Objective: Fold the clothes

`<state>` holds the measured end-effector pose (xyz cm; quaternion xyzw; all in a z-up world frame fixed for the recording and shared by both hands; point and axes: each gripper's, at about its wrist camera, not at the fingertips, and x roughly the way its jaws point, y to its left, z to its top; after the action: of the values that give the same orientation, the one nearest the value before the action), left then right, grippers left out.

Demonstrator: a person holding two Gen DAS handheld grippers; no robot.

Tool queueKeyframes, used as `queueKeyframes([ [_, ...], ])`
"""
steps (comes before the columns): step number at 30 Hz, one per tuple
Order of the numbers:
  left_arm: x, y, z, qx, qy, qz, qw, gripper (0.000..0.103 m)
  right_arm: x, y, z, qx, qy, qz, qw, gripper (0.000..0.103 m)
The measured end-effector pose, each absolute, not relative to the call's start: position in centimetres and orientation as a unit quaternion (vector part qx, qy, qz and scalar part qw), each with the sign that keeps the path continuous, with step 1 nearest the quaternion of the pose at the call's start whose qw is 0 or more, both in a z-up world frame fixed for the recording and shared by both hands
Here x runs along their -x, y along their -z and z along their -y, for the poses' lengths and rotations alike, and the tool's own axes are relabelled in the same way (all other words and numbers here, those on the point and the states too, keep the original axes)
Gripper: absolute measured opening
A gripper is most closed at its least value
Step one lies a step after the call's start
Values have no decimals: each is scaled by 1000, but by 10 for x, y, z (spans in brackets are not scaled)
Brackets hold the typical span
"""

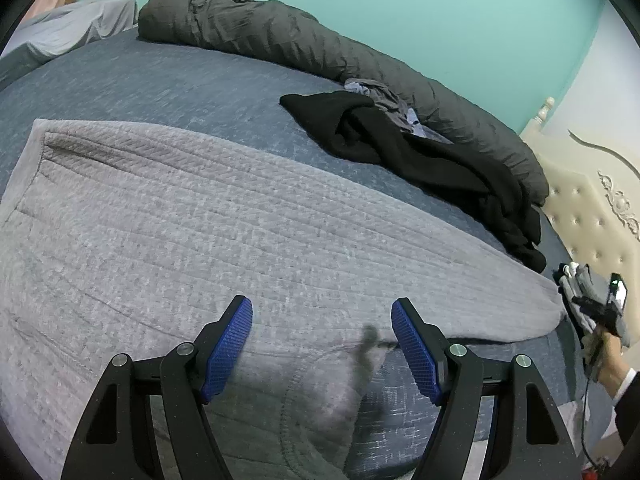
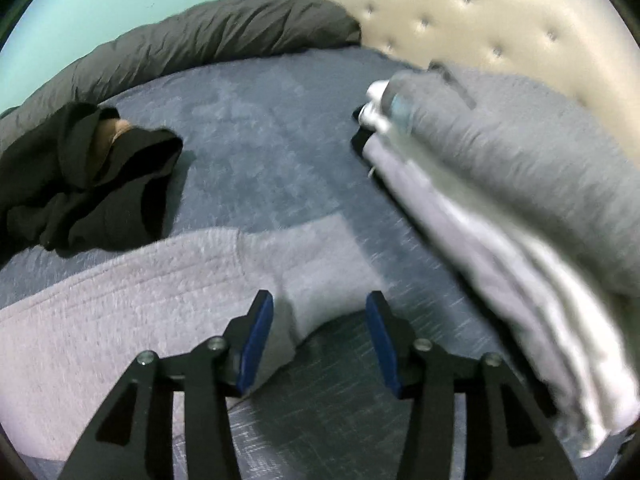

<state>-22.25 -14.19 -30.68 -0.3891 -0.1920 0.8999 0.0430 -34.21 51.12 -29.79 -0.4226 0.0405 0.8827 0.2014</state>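
bed: blue-grey bedspread, teal wall behind
garment: grey quilted sweatshirt spread flat, its cuff near the right gripper
handling: likely soft, thick, limp; take it at hem or cuff
left gripper: wide, empty
right gripper: wide, empty, straddling the cuff
nearby: black clothes, folded pile

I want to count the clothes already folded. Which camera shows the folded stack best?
The right wrist view: the folded stack fills its right side, with grey and white layers visible, though motion-blurred. The left wrist view catches only a small part of it at the far right edge, beside the other gripper.
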Motion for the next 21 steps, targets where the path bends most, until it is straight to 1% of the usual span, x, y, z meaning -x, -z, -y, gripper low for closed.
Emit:
queueKeyframes([
  [3,222,308,143,394,-899,190,39,76,337,284,-503,399,-900,-45,171,54],
  [6,220,304,145,394,-900,185,35,76,338,286,-490,409,-903,-52,118,54],
  [13,204,294,162,398,-899,178,32,79,321,304,-465,436,-892,-89,79,54],
  [18,177,285,177,402,-901,165,9,79,288,295,-447,446,-890,-97,29,54],
  [21,153,282,183,411,-896,167,-1,79,264,284,-445,449,-888,-101,5,61],
])
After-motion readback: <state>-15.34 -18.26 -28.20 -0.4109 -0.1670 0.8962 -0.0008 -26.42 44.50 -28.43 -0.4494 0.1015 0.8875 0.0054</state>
